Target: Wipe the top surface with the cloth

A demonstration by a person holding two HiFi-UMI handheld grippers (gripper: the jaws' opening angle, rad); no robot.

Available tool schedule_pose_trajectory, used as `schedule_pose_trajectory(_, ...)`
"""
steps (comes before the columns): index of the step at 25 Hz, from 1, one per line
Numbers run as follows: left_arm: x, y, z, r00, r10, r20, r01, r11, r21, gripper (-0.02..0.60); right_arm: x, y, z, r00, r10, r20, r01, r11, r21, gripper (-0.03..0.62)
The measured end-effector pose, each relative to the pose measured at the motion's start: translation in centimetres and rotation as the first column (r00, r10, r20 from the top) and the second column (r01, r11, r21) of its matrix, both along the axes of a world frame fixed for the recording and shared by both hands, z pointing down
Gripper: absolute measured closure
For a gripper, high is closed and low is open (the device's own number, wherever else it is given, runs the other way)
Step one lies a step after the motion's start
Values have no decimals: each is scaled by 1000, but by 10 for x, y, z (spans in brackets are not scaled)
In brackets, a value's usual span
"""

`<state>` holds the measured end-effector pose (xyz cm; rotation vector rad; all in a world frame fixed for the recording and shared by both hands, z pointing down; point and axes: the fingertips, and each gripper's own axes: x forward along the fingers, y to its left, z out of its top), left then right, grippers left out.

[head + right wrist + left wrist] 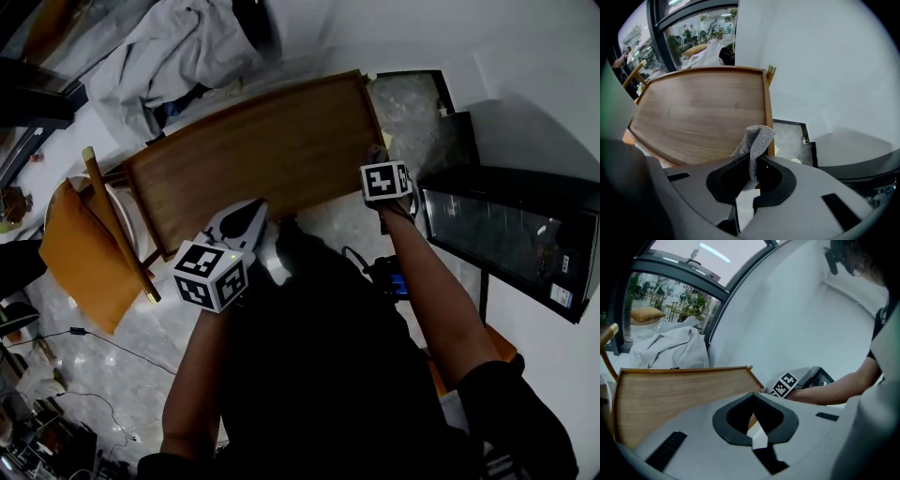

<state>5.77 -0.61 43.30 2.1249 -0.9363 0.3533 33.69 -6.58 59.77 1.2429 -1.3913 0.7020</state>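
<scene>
A wooden table top (253, 155) with a raised rim fills the middle of the head view. My right gripper (753, 157) is shut on a grey knitted cloth (758, 138), which sticks up between the jaws just off the table's near right corner (765, 140). In the head view that gripper (380, 159) sits at the table's right edge. My left gripper (248, 217) hovers at the table's near edge. Its jaws meet at the tips (753, 394) with nothing between them. The right gripper's marker cube (785, 384) shows beyond the table (670, 390).
An orange wooden chair (89, 244) stands to the left of the table. A heap of pale fabric (169, 47) lies beyond the far edge. A black glass-fronted cabinet (506, 234) stands at the right, against the white wall. Cables (84, 333) run over the marble floor.
</scene>
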Motion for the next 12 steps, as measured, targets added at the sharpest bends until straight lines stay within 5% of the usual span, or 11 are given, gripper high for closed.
schedule_pose_trajectory(6,-33,3,10,998,-66,24,66,998,-14,570,-31,-19,-20,993,-106,49,102,991,87,560)
schedule_pose_trajectory(12,-55,-4,17,993,-112,43,113,994,-11,570,-129,-40,-66,913,-352,207,294,919,264,560)
